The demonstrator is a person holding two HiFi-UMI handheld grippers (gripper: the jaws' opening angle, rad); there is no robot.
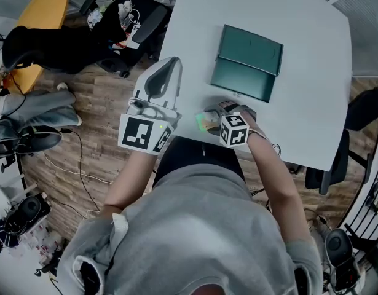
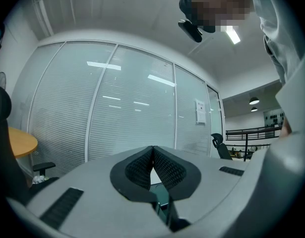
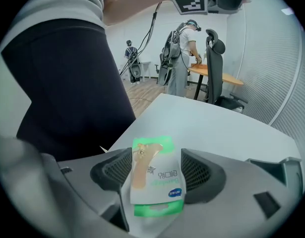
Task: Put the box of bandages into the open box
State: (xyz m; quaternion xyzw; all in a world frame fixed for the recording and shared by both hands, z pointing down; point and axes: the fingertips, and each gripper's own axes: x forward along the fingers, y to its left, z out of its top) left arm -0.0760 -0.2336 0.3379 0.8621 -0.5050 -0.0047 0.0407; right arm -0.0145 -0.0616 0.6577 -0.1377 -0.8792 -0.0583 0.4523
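White and green, the box of bandages (image 3: 154, 175) lies flat on the white table (image 1: 311, 54), close to the table's near edge, just in front of the person. The right gripper (image 3: 156, 155) is set down around it. Its two jaws stand wide apart, one on each side of the box, and the box fills almost all of the space between them. The pads (image 3: 199, 170) sit very close to its sides, but they do not seem to press on it. In the head view the same box of bandages (image 1: 204, 121) shows as a small green patch just beside the marker cube (image 1: 233, 129) of this gripper. The open box (image 1: 247, 63) is dark teal. It stands further out on the table, apart from the bandages, and its lid is folded back away from the person. The left gripper (image 2: 152, 150) holds nothing, and its jaws are pressed together at the tips. It is lifted by the table's left edge, and its own view looks towards a glass wall (image 2: 117, 108) with blinds. A wooden floor (image 1: 96, 134) and a black office chair (image 1: 115, 29) are to the left of the table.
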